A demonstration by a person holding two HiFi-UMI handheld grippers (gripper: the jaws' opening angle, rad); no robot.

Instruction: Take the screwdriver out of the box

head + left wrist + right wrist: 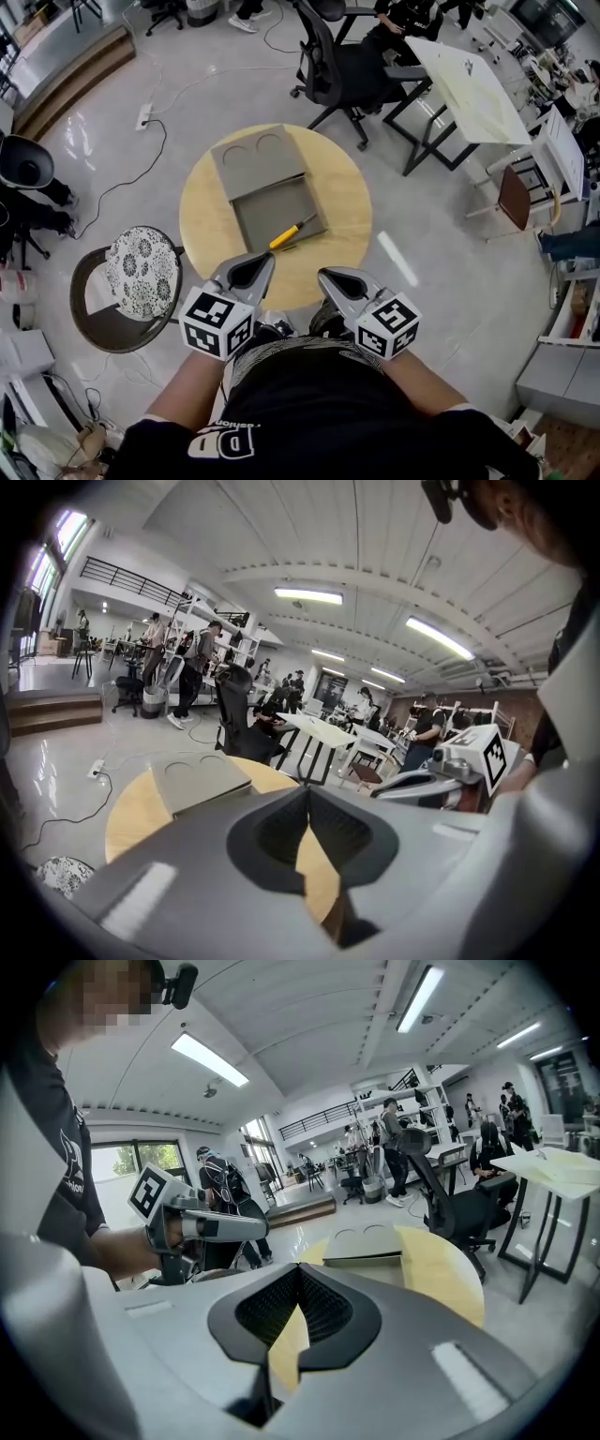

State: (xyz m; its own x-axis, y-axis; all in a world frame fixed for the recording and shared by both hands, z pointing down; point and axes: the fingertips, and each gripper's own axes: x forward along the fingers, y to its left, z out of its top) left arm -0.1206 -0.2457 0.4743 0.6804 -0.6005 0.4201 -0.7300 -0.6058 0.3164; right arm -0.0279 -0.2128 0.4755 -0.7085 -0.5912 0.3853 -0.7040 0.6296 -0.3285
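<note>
Head view — at centre frame, a round pale-wood table (208, 234) bearing an open flat grey box (267, 208). Box lid (255, 155) with two round recesses folded back toward the top of the frame, shallow tray (262, 220) just below it. Yellow-handled screwdriver (291, 233) with a dark shaft lying aslant at the tray's lower right corner, handle toward lower left and shaft toward upper right. Not clear whether fully inside or resting across the rim.

At lower centre, over the table's near edge, the grey left gripper (265, 258) and grey right gripper (325, 276), each with a black-and-white marker cube. Both pointing up-frame toward the box. Left tips just below the handle end in the frame, right tips a little further off, nothing held.

At left on the glossy floor, a chair (141, 272) with a round floral cushion. At top, a black office chair (337, 66). At upper right, a white table (469, 89).

Left gripper view — jaws closed tip to tip at centre frame, nothing between them. Only pale wood visible through the gap below the tips. Beyond, the table's curved edge and the grey lid at centre left. At right, the right gripper with its marker cube. In the background, people standing near shelving (192, 667).

Right gripper view: jaws likewise together and empty, with table wood visible through the lower gap. Box straight ahead, just above the tips in the frame, with its lid raised behind the tray. At left, the left gripper with its cube.
</note>
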